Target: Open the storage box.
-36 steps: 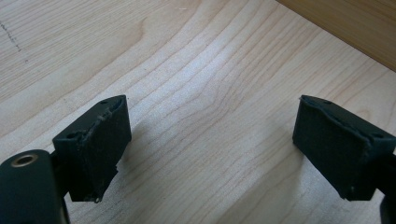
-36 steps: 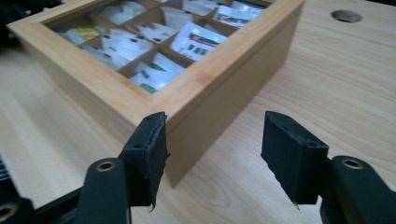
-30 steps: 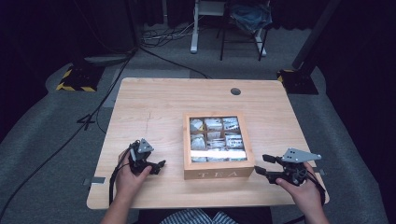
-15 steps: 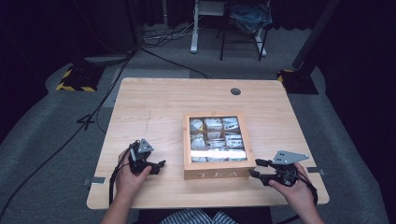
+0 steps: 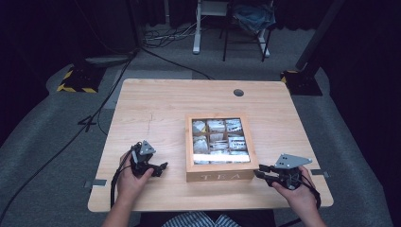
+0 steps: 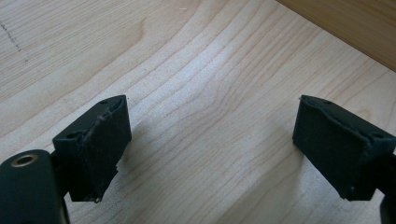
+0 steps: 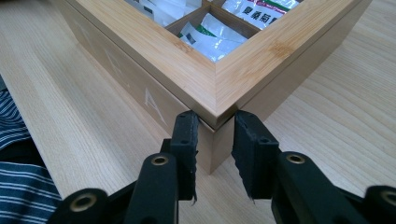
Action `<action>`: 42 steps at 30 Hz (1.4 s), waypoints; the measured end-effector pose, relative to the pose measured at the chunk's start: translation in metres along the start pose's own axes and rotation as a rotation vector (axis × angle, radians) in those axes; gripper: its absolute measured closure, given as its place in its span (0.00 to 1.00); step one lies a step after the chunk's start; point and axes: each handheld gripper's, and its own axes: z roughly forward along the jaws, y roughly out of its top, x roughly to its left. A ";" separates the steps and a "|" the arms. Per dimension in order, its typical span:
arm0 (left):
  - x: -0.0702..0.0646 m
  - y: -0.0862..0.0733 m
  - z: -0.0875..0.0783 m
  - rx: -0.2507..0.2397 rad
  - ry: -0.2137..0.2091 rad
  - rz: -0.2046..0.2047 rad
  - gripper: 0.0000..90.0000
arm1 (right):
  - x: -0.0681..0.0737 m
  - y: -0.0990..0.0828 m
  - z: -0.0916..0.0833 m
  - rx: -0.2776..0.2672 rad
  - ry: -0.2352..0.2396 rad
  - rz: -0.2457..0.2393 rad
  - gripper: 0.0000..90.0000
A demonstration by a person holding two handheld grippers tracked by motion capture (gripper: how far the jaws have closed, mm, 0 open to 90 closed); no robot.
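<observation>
A bamboo tea box point(image 5: 220, 176) with a glass lid and "TEA" on its front stands on the wooden table point(image 5: 156, 104), right of centre. Tea bags point(image 5: 217, 137) lie in its compartments. My right gripper point(image 5: 259, 171) sits at the box's near right corner. In the right gripper view its jaws point(image 7: 215, 126) have just been closing, and the pads press either side of that box point(image 7: 224, 79) corner just under the lid seam. My left gripper point(image 5: 161, 169) rests left of the box, open, with only bare wood between its pads point(image 6: 210, 135).
A round cable hole point(image 5: 238, 92) lies at the table's far right. The box's wall point(image 6: 355, 28) shows close ahead of the left gripper. The person's striped clothing point(image 7: 18, 186) is at the near table edge. Cables and stands point(image 5: 208, 28) cover the floor behind.
My right gripper has moved left to the box's near right corner and its jaws have narrowed onto it. The left hand has stayed where it was.
</observation>
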 end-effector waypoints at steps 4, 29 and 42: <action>0.000 0.000 0.000 0.001 0.000 0.001 0.13 | 0.002 0.003 -0.001 0.007 -0.016 0.000 0.80; 0.000 0.000 0.000 0.002 -0.001 0.001 0.13 | 0.004 0.024 -0.018 -0.097 -0.061 0.068 0.83; 0.000 0.000 0.000 0.002 -0.001 0.000 0.13 | -0.002 0.040 -0.024 -0.154 -0.063 0.093 0.87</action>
